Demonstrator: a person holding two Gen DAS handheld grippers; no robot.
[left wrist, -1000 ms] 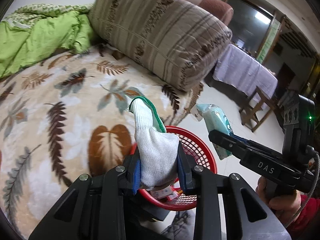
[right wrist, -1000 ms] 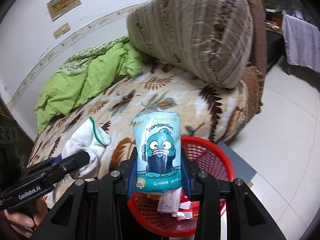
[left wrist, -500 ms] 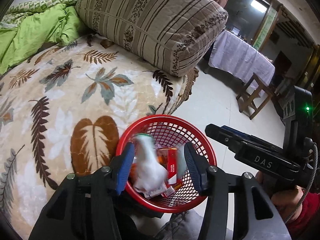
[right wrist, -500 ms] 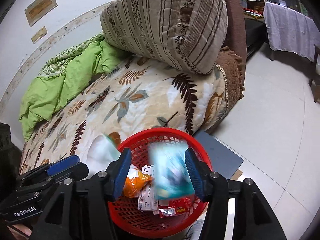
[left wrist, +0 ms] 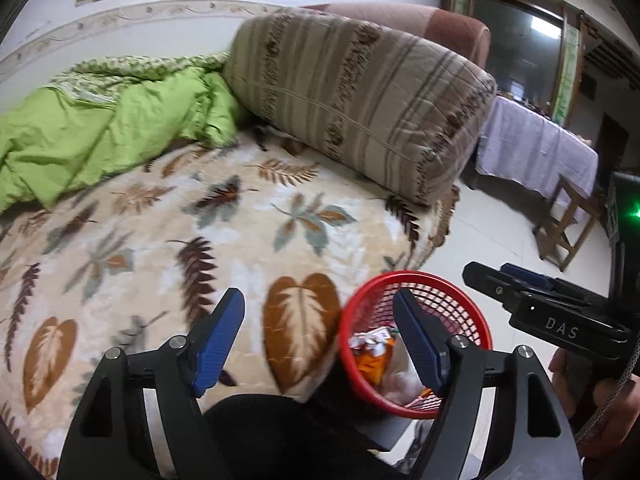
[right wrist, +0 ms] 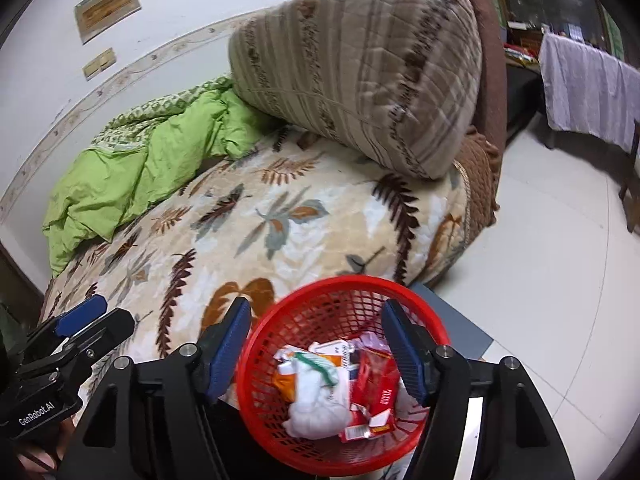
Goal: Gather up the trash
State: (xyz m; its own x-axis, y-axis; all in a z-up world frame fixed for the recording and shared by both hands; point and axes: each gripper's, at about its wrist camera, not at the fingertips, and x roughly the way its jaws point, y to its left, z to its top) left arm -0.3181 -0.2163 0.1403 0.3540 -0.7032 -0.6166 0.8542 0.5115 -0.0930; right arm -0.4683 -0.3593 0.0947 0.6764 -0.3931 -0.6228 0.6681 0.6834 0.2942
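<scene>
The red mesh basket (right wrist: 344,279) stands on the floor against the bed, holding red packets (right wrist: 376,380), an orange wrapper (left wrist: 372,364) and a white glove with a green cuff (right wrist: 316,408). My right gripper (right wrist: 316,348) hovers above the basket, jaws opening, with nothing between the blue pads. My left gripper (left wrist: 320,336) hangs over the bed's edge beside the basket (left wrist: 372,284), jaws also opening and empty. Each gripper shows in the other's view: the right gripper (left wrist: 488,274) and the left gripper (right wrist: 112,314). I cannot make out the blue tissue pack.
The bed carries a leaf-patterned blanket (left wrist: 160,220), a crumpled green quilt (left wrist: 100,132) and a big striped pillow (left wrist: 360,92). A grey board (right wrist: 460,320) lies under the basket on the pale tiled floor. A cloth-covered table (left wrist: 540,152) and a wooden stool (left wrist: 568,224) stand further off.
The left gripper let go of the white glove and the right let go of the blue pack; both dropped into the basket. Both pairs of jaws spread wide and the grippers pulled back a little.
</scene>
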